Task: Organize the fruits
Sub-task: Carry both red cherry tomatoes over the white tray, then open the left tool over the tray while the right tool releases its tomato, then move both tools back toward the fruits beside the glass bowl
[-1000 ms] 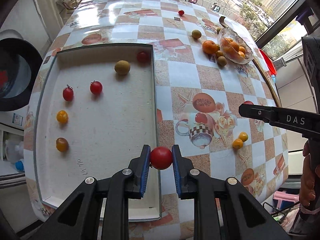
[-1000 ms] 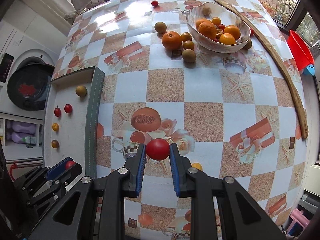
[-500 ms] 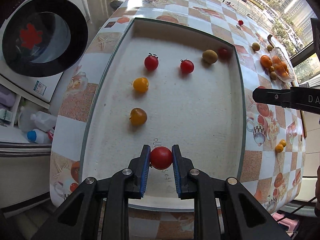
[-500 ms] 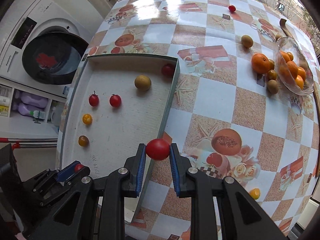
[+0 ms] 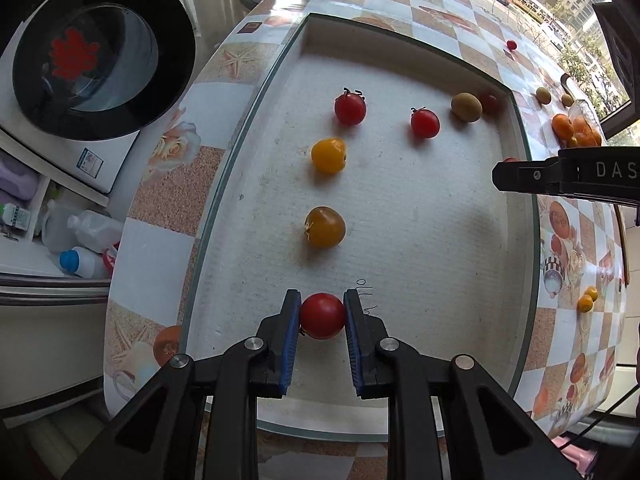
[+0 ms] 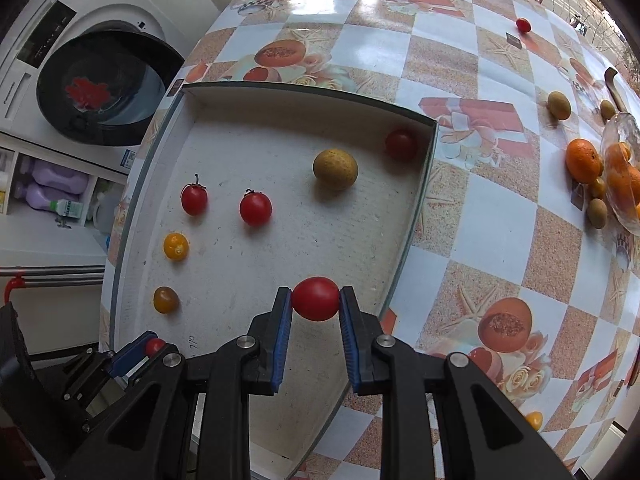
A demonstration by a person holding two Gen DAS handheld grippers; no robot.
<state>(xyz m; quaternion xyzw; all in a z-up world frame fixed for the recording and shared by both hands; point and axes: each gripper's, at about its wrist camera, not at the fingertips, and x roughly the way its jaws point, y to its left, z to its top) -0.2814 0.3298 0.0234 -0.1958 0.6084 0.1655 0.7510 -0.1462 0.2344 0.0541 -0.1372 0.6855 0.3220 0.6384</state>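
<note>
My left gripper point(image 5: 322, 316) is shut on a red cherry tomato point(image 5: 322, 315) and hangs low over the near end of the white tray point(image 5: 420, 216). My right gripper point(image 6: 315, 299) is shut on another red cherry tomato point(image 6: 316, 298) above the tray's point(image 6: 280, 264) right half, near its rim. Lying in the tray are two stemmed red tomatoes point(image 5: 350, 109) point(image 5: 425, 123), a yellow one point(image 5: 328, 155), an orange-brown one point(image 5: 325, 227), a brownish round fruit point(image 5: 466, 107) and a dark red tomato point(image 5: 489, 102) in the far right corner.
A glass bowl of oranges point(image 6: 622, 176) stands at the table's right, with an orange point(image 6: 583, 160) and small brown fruits beside it. A lone red tomato point(image 6: 523, 25) lies far back. A washing machine point(image 6: 100, 92) and shelves with bottles are left of the table.
Both grippers have carried their tomatoes leftward from over the tablecloth to above the tray and come lower. The tray now fills both views.
</note>
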